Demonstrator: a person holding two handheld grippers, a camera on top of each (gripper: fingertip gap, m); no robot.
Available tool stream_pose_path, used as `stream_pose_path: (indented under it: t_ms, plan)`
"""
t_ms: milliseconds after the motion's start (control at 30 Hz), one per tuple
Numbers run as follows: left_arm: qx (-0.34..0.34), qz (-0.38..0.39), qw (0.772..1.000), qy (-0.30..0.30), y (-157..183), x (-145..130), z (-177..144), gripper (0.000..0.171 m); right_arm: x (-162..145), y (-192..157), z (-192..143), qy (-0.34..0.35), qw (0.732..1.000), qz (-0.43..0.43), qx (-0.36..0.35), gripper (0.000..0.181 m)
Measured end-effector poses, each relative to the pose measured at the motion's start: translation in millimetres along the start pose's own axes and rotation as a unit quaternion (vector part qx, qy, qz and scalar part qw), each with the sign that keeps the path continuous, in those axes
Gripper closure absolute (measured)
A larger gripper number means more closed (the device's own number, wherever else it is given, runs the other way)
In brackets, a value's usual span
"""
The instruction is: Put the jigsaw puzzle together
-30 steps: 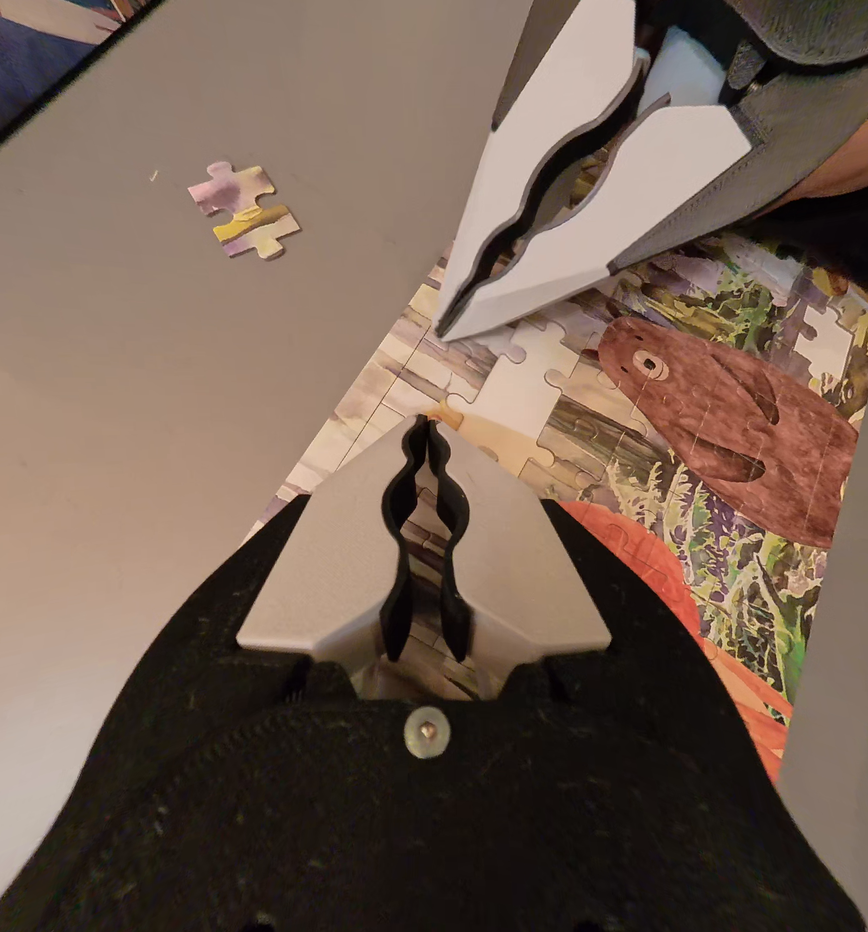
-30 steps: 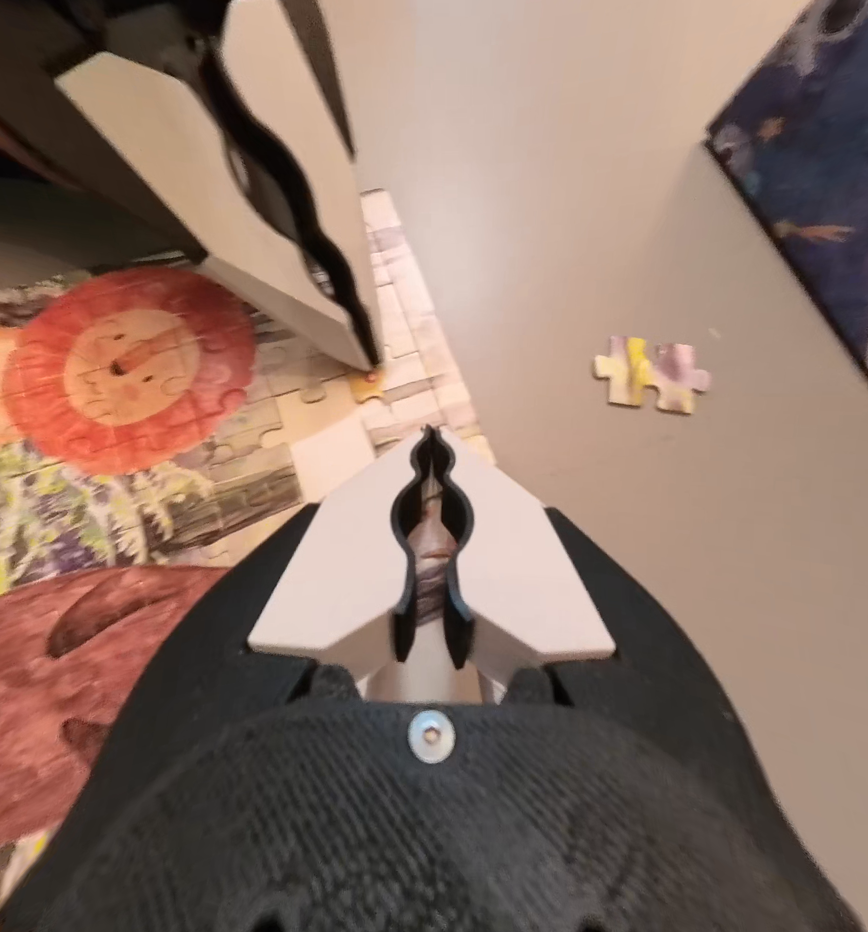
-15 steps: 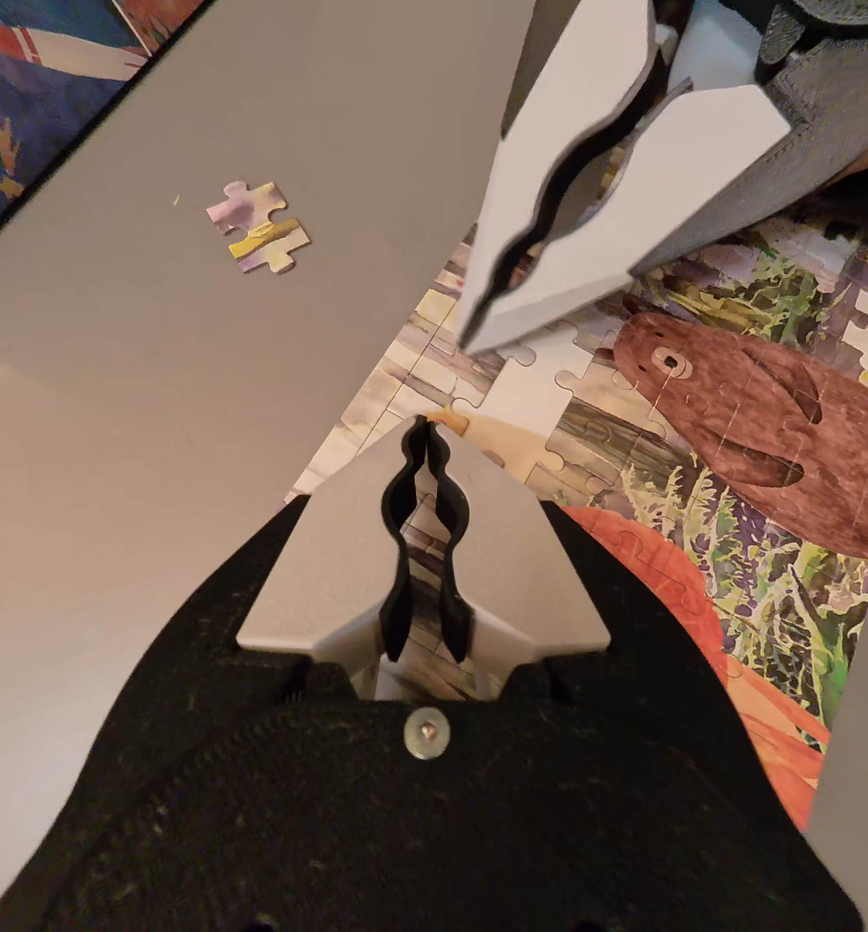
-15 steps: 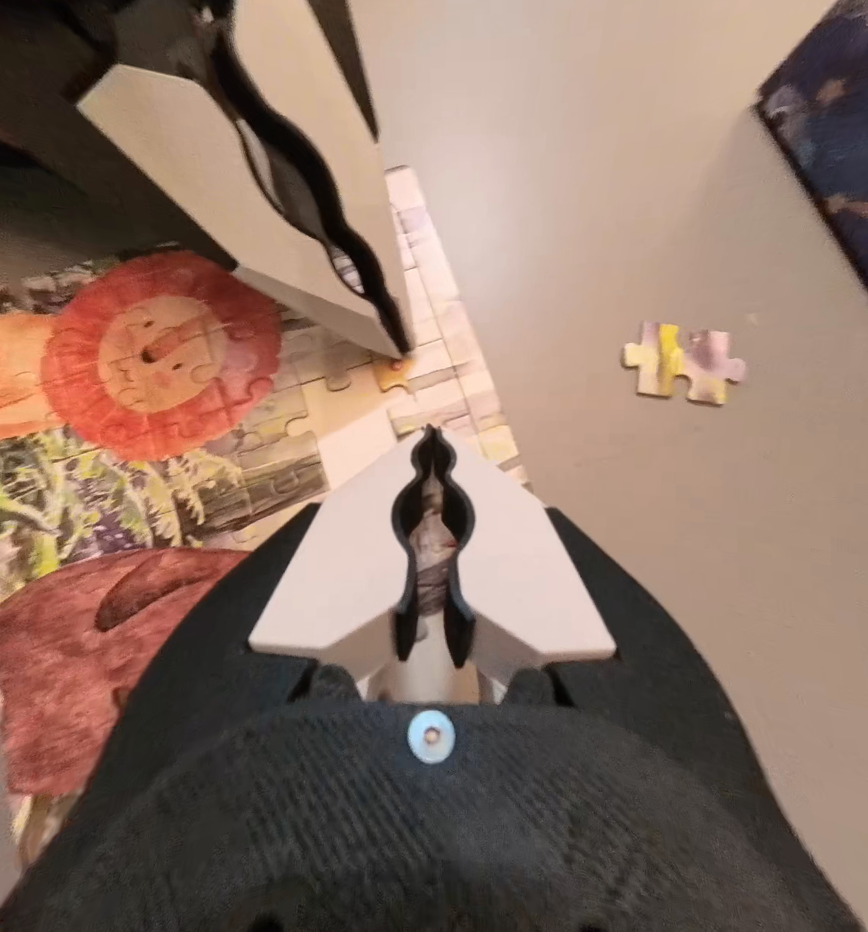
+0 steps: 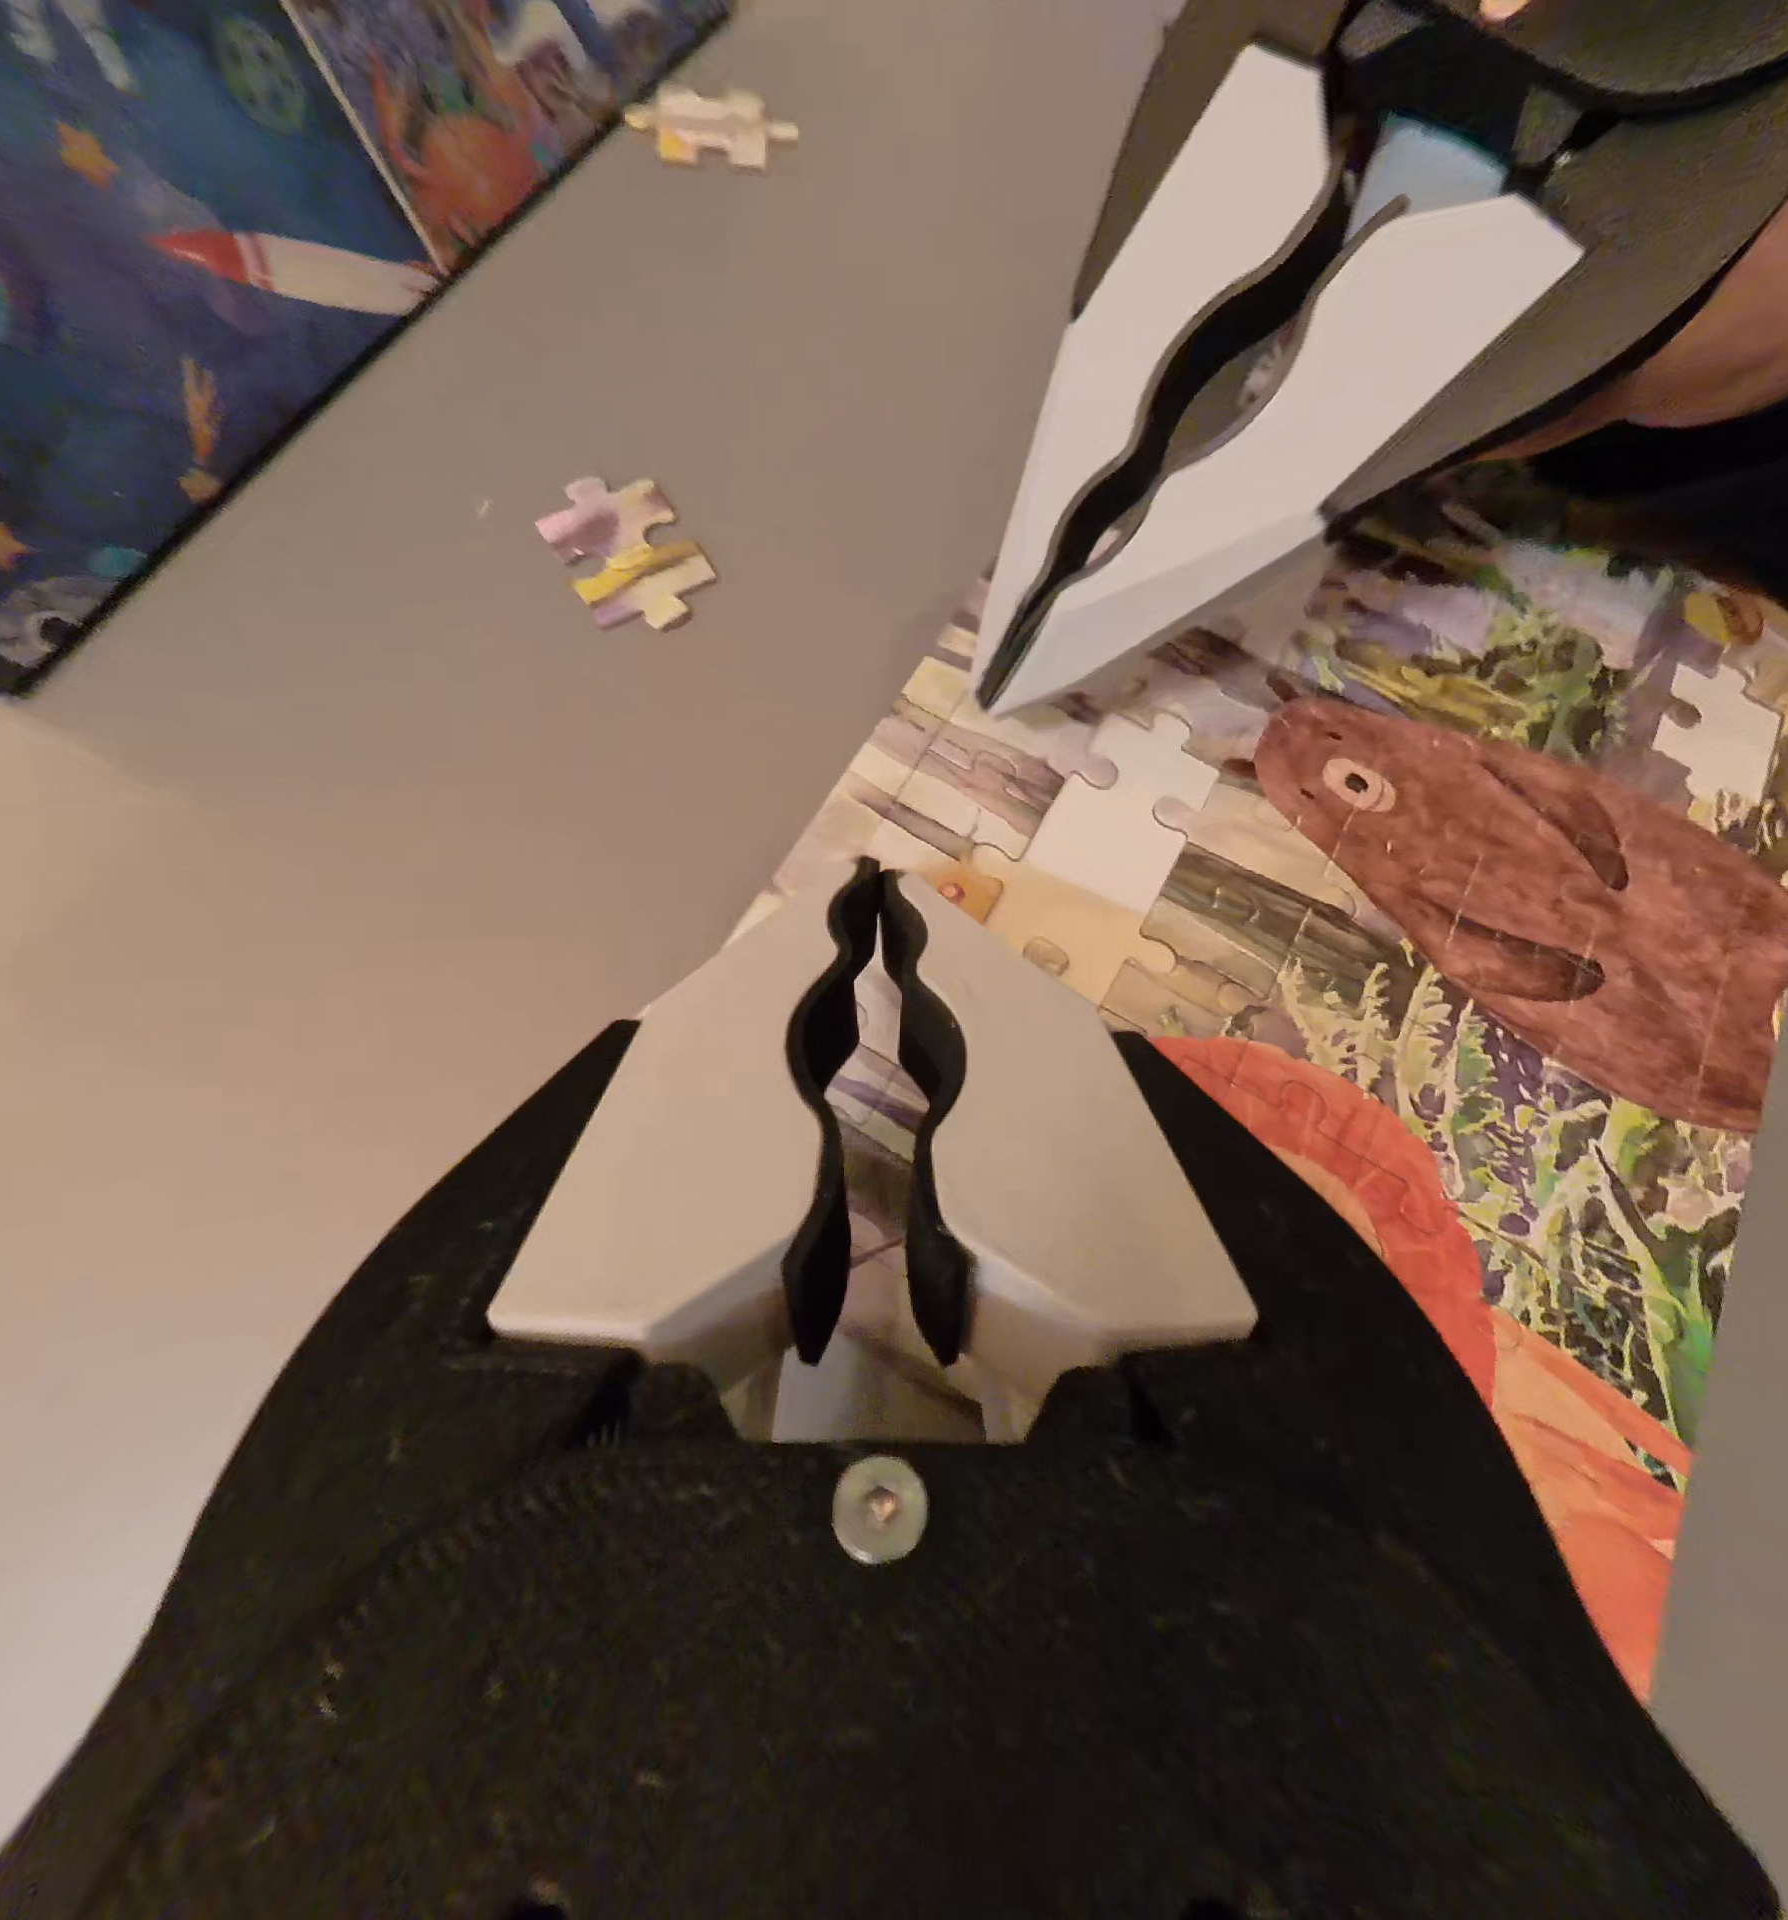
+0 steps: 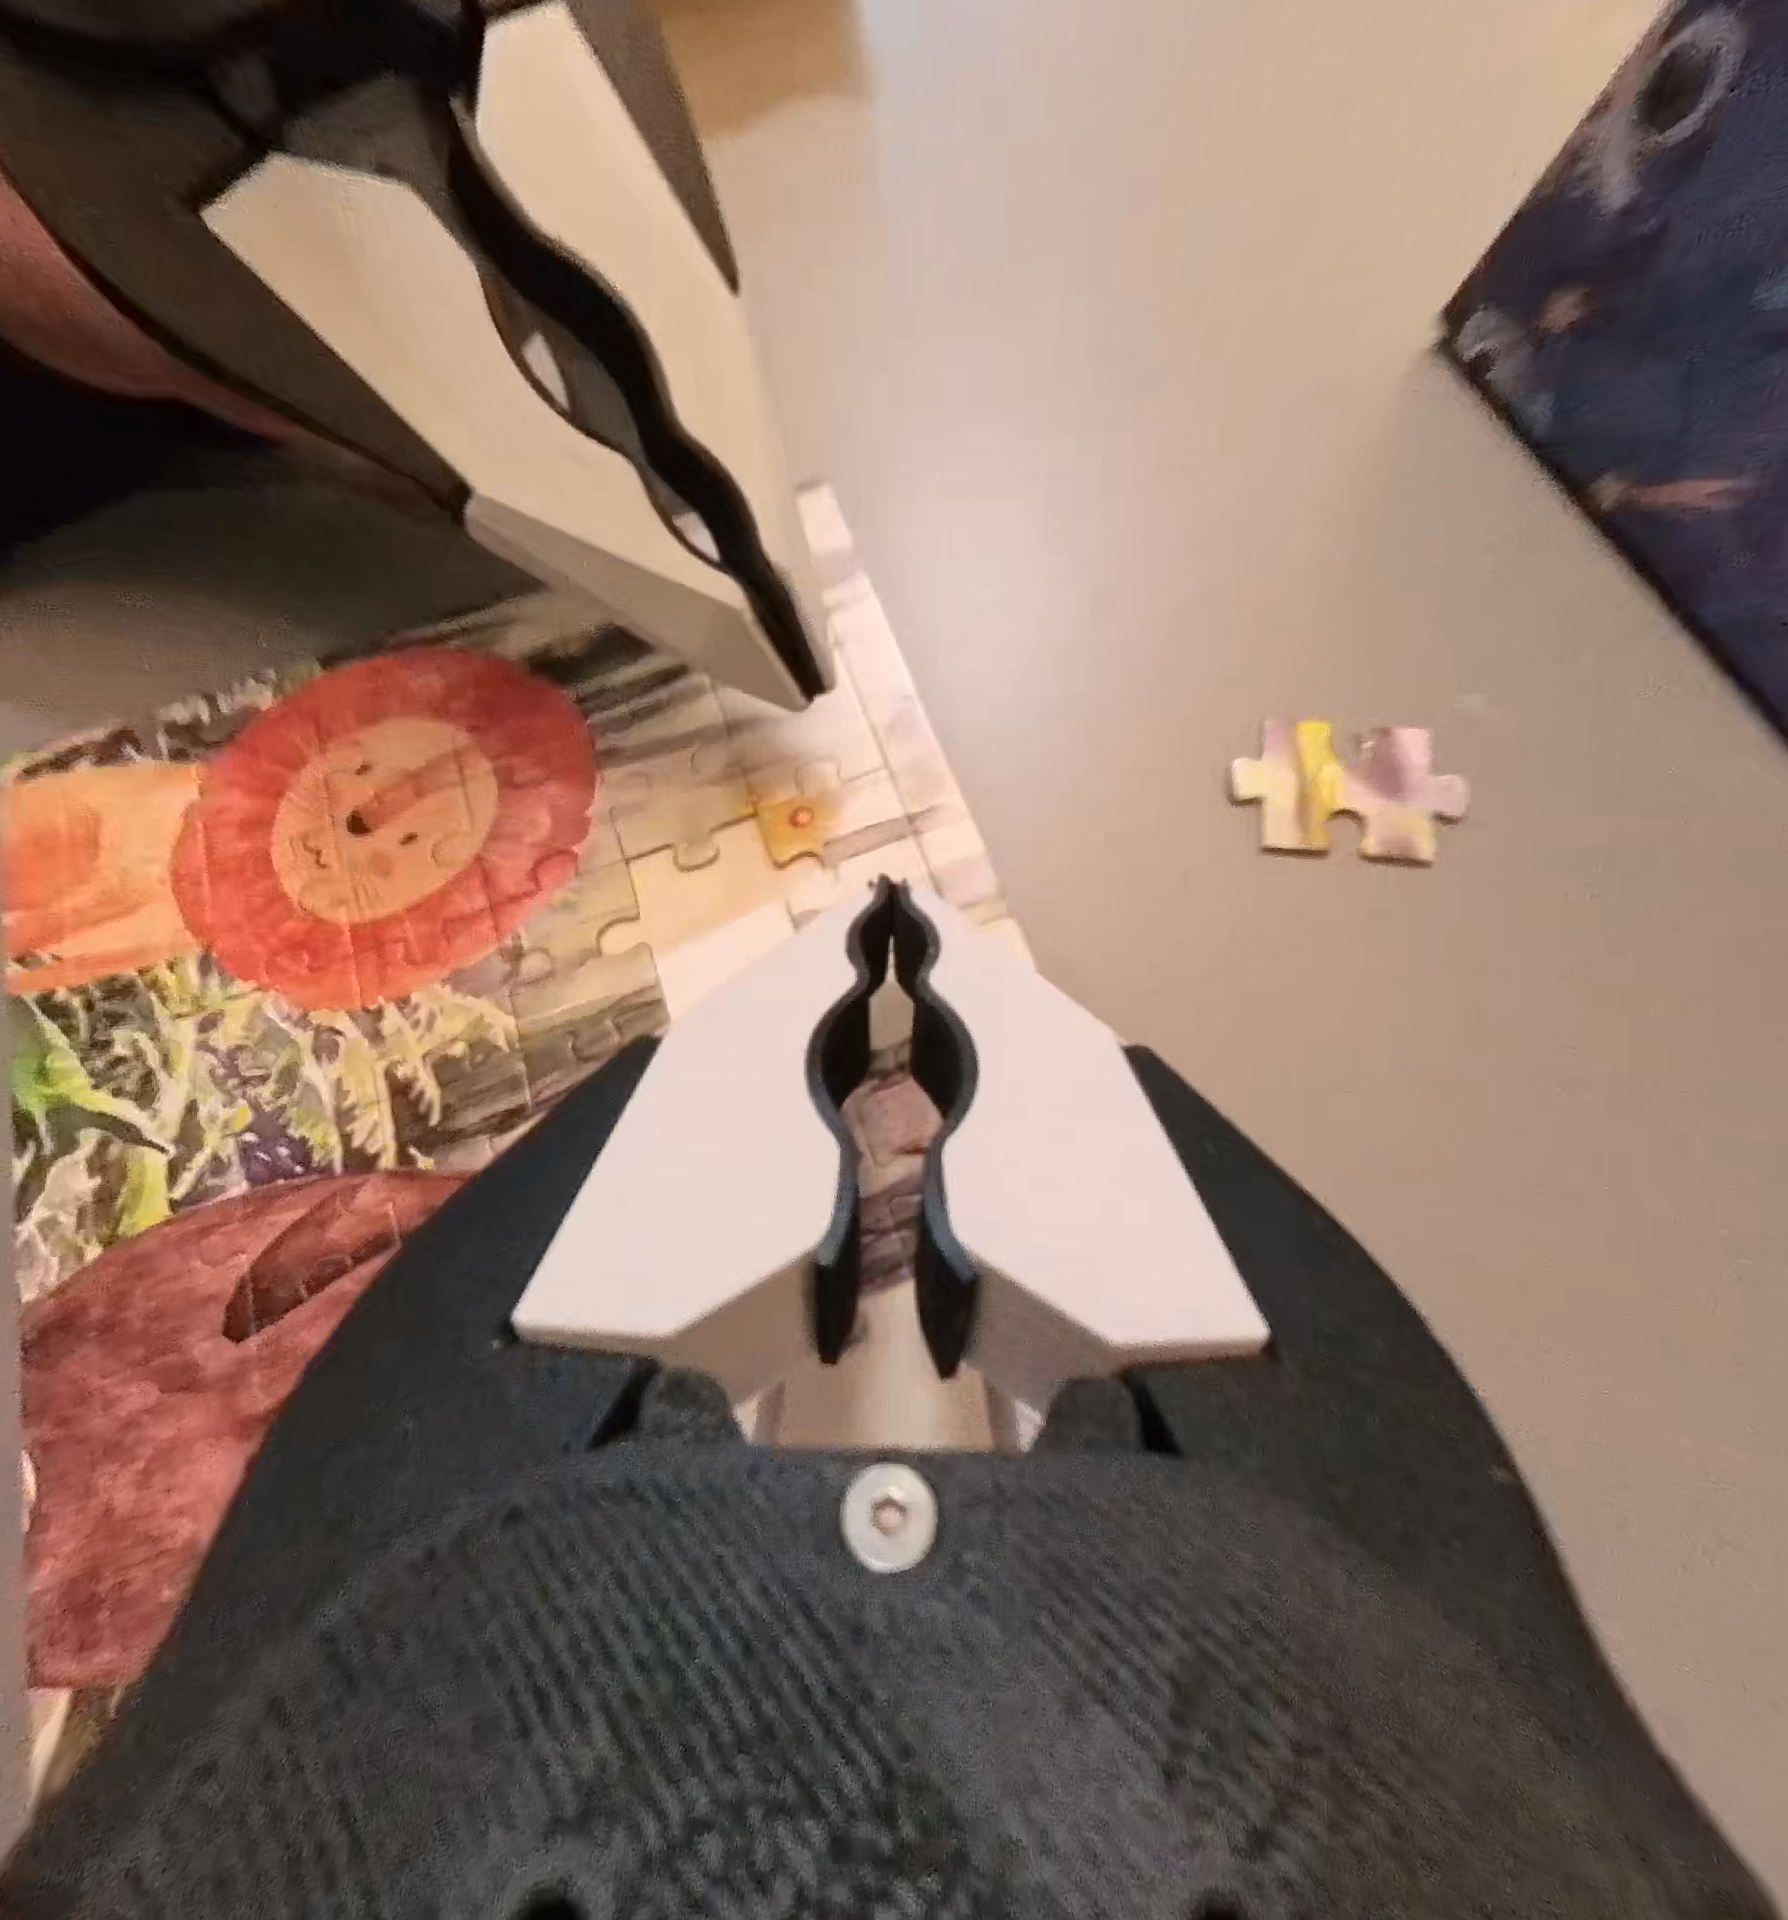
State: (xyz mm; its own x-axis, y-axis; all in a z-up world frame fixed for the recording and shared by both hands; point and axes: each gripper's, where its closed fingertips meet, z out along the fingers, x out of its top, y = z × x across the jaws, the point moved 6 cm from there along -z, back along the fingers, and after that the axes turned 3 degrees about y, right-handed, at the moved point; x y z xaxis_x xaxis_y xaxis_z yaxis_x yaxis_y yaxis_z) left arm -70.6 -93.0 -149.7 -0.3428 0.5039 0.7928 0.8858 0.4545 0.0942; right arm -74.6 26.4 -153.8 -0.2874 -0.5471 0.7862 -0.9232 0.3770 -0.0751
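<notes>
The mostly joined jigsaw puzzle [image 5: 1389, 1039] lies flat on the grey table, showing a brown animal, an orange lion [image 6: 381, 821] and green plants. A white piece-shaped patch [image 5: 1118, 821] shows near its edge. Two joined loose pieces [image 5: 625, 556], purple and yellow, lie apart on the table; they also show in the right wrist view [image 6: 1347, 790]. My left gripper [image 5: 874, 873] is shut and empty over the puzzle's edge. My right gripper [image 6: 892, 888] is shut and empty, facing it; its tip [image 5: 994, 696] hovers over the same edge.
A blue space-themed picture board [image 5: 121, 312] lies at the table's far side, also in the right wrist view [image 6: 1700, 312]. Another loose pale piece cluster [image 5: 713, 130] lies beside it. Bare grey table [image 5: 350, 935] spreads beside the puzzle. Some 4 centimeters of space lies between my two pairs of fingers. The orange lion [image 6: 381, 821] lies around 10 centimeters away from my left fingertips.
Both grippers have drawn back and up from the puzzle edge, staying shut. More table and the blue board have come into view.
</notes>
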Motion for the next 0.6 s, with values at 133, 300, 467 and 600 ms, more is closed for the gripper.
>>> stream_pose_path:
  t_ms: [133,300,467,600]
  plan:
    - [-0.01,0.023,0.998,-0.05,7,-12,12,0.171,0,-6,5,-0.014,1.0,-0.021,-0.008,0.181]
    - [0.02,0.004,1.0,0.005,-5,0,-1,0.171,12,11,-21,0.045,0.997,-0.014,-0.06,0.181]
    - [0.029,-0.041,0.997,0.061,-22,5,-13,0.171,9,44,-57,0.08,0.983,-0.024,-0.161,0.181]
    - [0.05,-0.033,0.995,0.078,-27,7,-17,0.171,-2,66,-90,0.116,0.971,0.002,-0.208,0.181]
